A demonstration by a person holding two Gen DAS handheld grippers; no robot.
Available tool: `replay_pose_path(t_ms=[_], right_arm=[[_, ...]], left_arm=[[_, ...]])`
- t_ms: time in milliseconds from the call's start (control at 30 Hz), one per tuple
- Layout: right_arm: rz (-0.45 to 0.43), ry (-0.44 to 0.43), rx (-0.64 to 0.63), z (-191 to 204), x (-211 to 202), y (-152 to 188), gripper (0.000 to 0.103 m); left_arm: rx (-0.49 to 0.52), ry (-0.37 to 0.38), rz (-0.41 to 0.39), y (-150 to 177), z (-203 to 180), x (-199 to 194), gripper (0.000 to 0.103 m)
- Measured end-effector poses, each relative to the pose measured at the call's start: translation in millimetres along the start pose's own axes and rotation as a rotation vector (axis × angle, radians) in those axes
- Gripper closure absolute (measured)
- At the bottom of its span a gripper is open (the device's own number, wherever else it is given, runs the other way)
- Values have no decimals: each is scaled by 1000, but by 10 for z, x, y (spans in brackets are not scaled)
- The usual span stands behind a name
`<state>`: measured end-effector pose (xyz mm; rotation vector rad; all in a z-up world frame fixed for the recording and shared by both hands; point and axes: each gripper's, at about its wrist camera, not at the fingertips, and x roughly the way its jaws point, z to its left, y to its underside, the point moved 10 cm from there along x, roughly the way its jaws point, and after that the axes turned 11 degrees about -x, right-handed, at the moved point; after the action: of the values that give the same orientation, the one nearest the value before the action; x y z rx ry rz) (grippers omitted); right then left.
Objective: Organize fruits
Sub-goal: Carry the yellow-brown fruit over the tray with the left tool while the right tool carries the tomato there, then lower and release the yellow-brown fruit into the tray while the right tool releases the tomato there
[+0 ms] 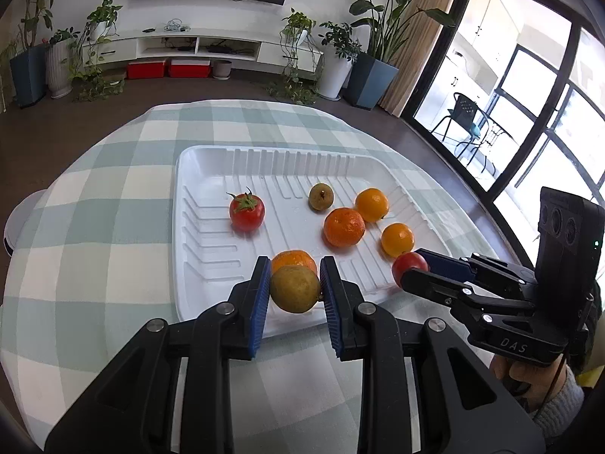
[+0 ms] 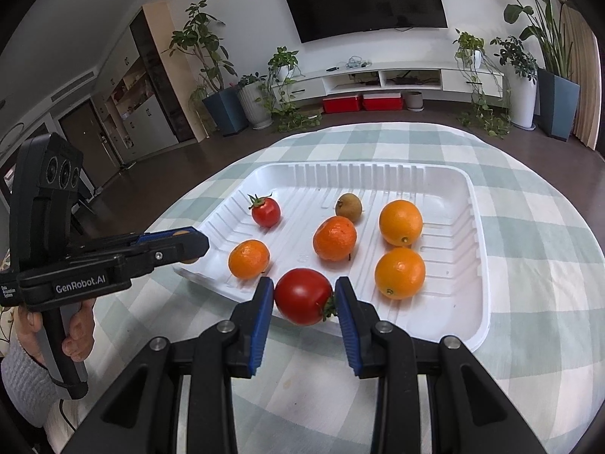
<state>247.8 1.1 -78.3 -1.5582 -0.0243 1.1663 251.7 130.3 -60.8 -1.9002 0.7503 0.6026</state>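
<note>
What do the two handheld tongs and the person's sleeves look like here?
Both tongs, left and right, are black linkage frames with silver pivot pins and ribbed blue pads. Each carries an upright black camera block with round lenses. Side markings read "GenRobot.AI" and "DAS". Thin black cable at the left grip. Grey knit sleeve cuffs.

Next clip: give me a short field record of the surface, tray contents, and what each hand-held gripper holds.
surface: checked tablecloth
tray: white tray, ribbed floor
fruit lying in tray: small tomato, brown-green fruit, four oranges
left hand-held gripper: shut on yellow-green fruit, at the tray's near edge
right hand-held gripper: shut on large tomato, at the tray's near edge
</note>
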Motion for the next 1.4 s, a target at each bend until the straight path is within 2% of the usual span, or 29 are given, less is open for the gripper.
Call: replay_pose_path(t_ms=[733,1400], right_arm=[[17,25,-14,-78,120,-30,67],[28,42,-49,-73,246,-84,66]], left_arm=[[-12,-59,12,-185,173,309,78],[-22,-117,20,-199,326,446,78]])
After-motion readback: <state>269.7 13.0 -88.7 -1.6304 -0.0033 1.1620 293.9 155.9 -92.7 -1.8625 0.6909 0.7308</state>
